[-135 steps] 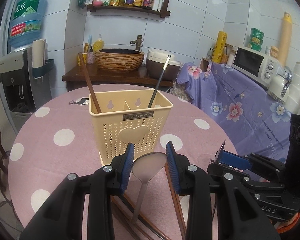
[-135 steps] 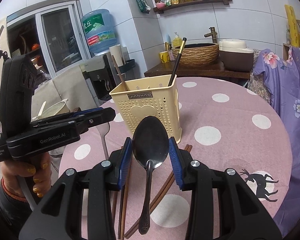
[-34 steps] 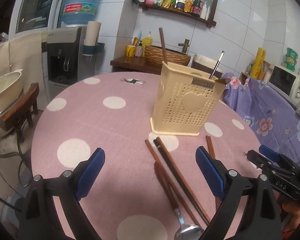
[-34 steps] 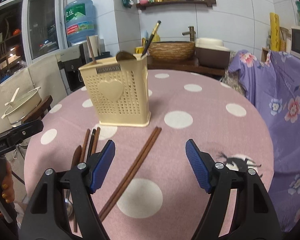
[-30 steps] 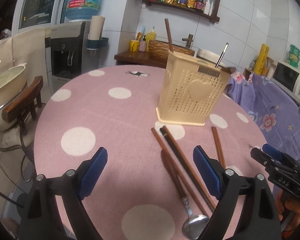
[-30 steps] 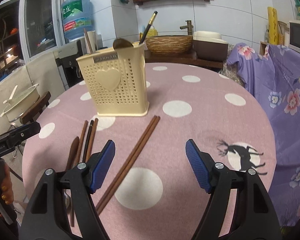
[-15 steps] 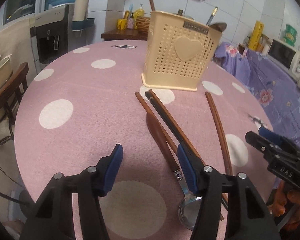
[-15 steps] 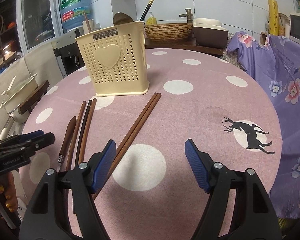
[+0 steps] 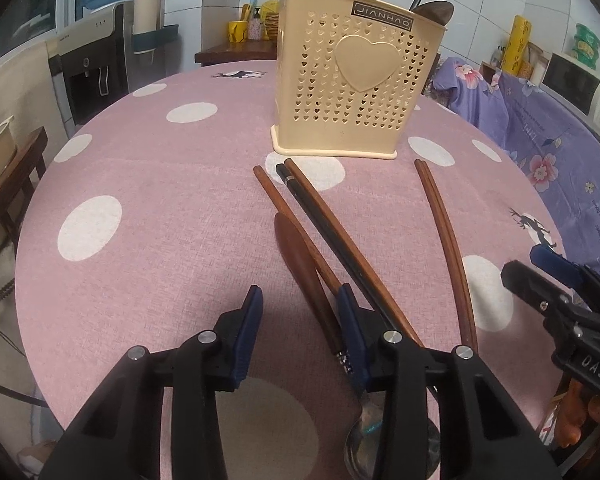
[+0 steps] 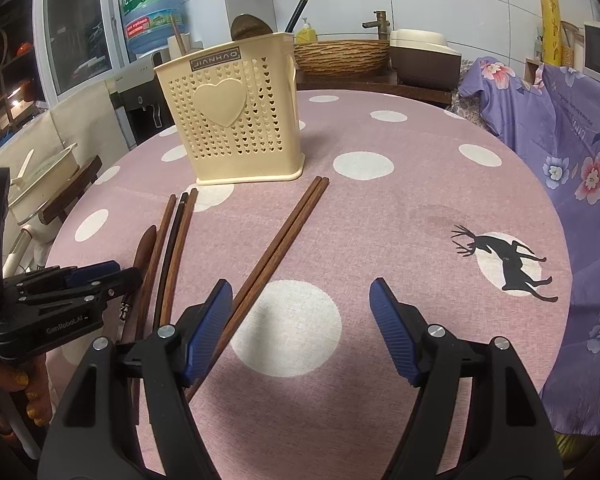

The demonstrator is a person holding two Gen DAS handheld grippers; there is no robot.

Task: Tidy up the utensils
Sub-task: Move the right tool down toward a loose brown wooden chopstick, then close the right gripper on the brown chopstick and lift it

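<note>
A cream perforated caddy point(image 9: 356, 80) point(image 10: 236, 120) stands on the pink dotted table and holds a spoon, a black chopstick and a brown chopstick. A spoon with a brown handle point(image 9: 300, 256) point(image 10: 144, 248) lies in front of it, beside three loose chopsticks point(image 9: 324, 220) point(image 10: 172, 240). My left gripper point(image 9: 300, 320) point(image 10: 80, 284) is low over the spoon's handle. Its jaws are closing, with the handle between them close to the right pad point(image 9: 350, 332); the left pad is apart from it. A brown chopstick pair point(image 9: 444, 232) point(image 10: 284, 232) runs past the left finger of my open, empty right gripper point(image 10: 302, 320) point(image 9: 540, 272).
The round table point(image 10: 380, 208) drops off at the near edge. A purple flowered cloth point(image 10: 572, 128) covers furniture on the right. A wooden chair with a pot point(image 10: 60, 184) and a water dispenser point(image 9: 100, 60) stand on the left. A counter with a basket sink point(image 10: 340, 56) is behind.
My left gripper has come down and forward onto the spoon's handle, and its jaws have narrowed a lot. The right gripper has barely moved and kept its width.
</note>
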